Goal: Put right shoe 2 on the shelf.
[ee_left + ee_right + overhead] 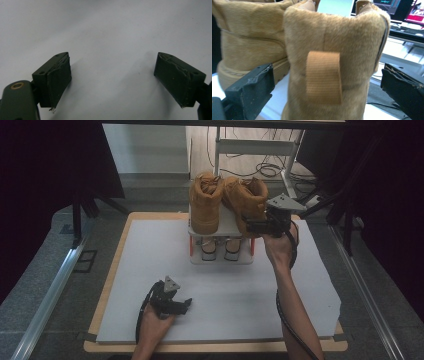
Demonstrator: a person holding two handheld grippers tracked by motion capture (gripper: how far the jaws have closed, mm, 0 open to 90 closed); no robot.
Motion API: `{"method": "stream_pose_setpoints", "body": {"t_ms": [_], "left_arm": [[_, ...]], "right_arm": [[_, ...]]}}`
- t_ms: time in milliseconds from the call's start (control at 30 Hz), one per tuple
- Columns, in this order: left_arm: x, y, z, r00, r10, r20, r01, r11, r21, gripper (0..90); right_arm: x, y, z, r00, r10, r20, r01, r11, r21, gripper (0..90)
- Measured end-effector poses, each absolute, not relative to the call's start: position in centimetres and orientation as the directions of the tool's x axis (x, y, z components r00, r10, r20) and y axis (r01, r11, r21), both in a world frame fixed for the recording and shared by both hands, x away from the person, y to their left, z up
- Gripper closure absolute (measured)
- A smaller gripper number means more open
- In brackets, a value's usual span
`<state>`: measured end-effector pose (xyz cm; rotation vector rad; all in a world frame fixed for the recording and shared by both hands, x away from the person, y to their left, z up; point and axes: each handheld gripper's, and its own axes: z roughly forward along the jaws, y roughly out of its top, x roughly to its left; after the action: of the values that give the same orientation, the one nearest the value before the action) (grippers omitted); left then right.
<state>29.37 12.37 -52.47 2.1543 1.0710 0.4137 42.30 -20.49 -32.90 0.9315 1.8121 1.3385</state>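
Note:
Two tan suede boots stand side by side on top of a small white rack (227,227), a left boot (205,202) and a right boot (248,200). My right gripper (252,226) is at the right boot's heel. In the right gripper view its jaws stand open on either side of that heel (332,37), clear of the suede, with the heel's woven pull tab (323,76) between them and the other boot (249,37) at the left. My left gripper (186,304) rests low over the white mat near the front, its jaws (112,80) open with nothing between them.
A pair of pale shoes (220,247) sits on the rack's lower shelf. The white mat (150,265) covers a wooden table. Behind the table stand a white desk frame (255,147) and loose cables (267,169). A metal rail (50,290) runs along the floor at left.

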Motion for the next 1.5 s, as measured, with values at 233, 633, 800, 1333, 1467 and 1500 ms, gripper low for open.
{"method": "stream_pose_setpoints", "body": {"t_ms": [233, 633, 800, 1333, 1467, 1500], "left_arm": [[29.4, 12.4, -52.5, 0.609, 0.793, -0.019, 0.574, -0.424, 0.701, 14.1], [29.4, 12.4, -52.4, 0.609, 0.793, -0.018, 0.575, -0.426, 0.699, 14.1], [29.4, 12.4, -52.4, 0.609, 0.793, -0.018, 0.575, -0.426, 0.698, 14.1], [29.4, 12.4, -52.4, 0.611, 0.791, -0.016, 0.574, -0.43, 0.697, 14.1], [29.4, 12.4, -52.4, 0.61, 0.792, -0.017, 0.575, -0.428, 0.698, 14.1], [29.4, 12.4, -52.4, 0.61, 0.792, -0.017, 0.575, -0.427, 0.698, 14.0]], "right_arm": [[41.4, -21.4, -33.6, -0.527, 0.846, -0.077, 0.204, 0.214, 0.955, 3.3], [39.0, -23.3, -34.9, -0.523, 0.848, -0.087, 0.218, 0.232, 0.948, 14.9], [37.9, -24.1, -35.3, -0.525, 0.849, -0.069, 0.224, 0.216, 0.95, 37.6], [37.4, -24.5, -37.2, -0.581, 0.813, -0.032, 0.283, 0.238, 0.929, 89.5], [37.5, -24.1, -37.3, -0.588, 0.808, -0.041, 0.274, 0.246, 0.93, 89.6], [37.5, -23.9, -37.3, -0.595, 0.803, -0.04, 0.273, 0.249, 0.929, 89.6]]}}
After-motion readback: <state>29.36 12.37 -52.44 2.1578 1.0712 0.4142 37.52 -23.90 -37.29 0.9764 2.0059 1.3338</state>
